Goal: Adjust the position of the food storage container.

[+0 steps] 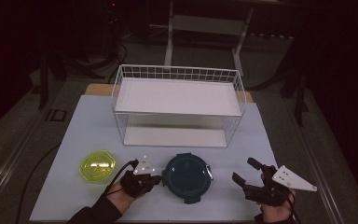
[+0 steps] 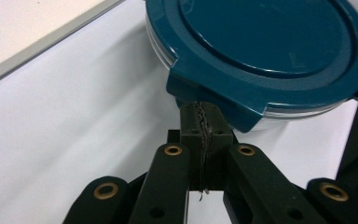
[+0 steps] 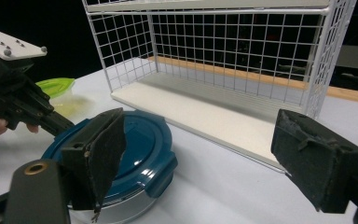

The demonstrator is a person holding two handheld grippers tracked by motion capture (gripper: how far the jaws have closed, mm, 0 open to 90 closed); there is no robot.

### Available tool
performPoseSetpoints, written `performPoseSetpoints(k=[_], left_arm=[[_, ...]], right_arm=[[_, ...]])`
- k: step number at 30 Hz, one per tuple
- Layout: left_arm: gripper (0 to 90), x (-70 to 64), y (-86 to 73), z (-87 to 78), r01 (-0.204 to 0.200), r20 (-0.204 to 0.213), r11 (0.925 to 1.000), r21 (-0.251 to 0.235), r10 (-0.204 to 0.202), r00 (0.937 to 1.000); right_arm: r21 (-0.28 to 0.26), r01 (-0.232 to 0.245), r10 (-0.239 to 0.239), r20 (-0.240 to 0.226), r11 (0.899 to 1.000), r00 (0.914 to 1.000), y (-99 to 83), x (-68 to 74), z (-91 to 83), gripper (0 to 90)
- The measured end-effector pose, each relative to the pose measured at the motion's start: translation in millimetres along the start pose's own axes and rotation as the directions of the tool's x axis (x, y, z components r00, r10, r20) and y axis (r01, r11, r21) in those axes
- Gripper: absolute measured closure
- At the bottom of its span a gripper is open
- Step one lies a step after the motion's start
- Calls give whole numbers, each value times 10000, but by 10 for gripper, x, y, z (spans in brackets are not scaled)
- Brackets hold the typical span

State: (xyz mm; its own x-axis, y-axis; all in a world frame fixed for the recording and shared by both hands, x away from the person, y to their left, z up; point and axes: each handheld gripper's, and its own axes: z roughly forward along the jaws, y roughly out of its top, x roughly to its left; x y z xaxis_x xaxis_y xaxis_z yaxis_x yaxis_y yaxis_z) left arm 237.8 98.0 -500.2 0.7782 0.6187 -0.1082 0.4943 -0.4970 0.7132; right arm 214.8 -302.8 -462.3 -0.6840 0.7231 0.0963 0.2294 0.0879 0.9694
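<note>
The blue box (image 1: 186,177) is sitting on the table in front of the rack (image 1: 177,105), not moved yet. The left gripper (image 1: 154,179) is pressing its shut jaws against the box's edge. The right gripper (image 1: 246,171) is waiting nearby, jaws wide apart.

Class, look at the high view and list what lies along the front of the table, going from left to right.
Yellow-green container → left gripper, jaws shut at the edge of the next item → round blue-lidded container → right gripper, jaws open.
</note>
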Motion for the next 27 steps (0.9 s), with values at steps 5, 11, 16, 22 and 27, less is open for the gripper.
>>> performPoseSetpoints(k=[5,11,16,22,27], left_arm=[[886,-16,40,46,42,49,10000,-2,-42,10000],[886,-94,137,155,-121,267,9999,39,120,9996],[886,-135,228,243,-214,381,9997,108,210,9991],[886,-194,317,355,-296,593,9995,78,291,9978],[886,-247,388,434,-494,740,9987,140,482,9961]], right_arm=[[26,72,-72,-8,10000,10000,1,11,11,175],[37,10,-10,-37,10000,10000,-3,9,13,184],[30,10,-10,-56,10000,10000,-3,3,11,185],[23,26,-26,-60,10000,10000,-4,-4,5,184],[82,49,-49,-55,10000,10000,-5,-3,12,184]])
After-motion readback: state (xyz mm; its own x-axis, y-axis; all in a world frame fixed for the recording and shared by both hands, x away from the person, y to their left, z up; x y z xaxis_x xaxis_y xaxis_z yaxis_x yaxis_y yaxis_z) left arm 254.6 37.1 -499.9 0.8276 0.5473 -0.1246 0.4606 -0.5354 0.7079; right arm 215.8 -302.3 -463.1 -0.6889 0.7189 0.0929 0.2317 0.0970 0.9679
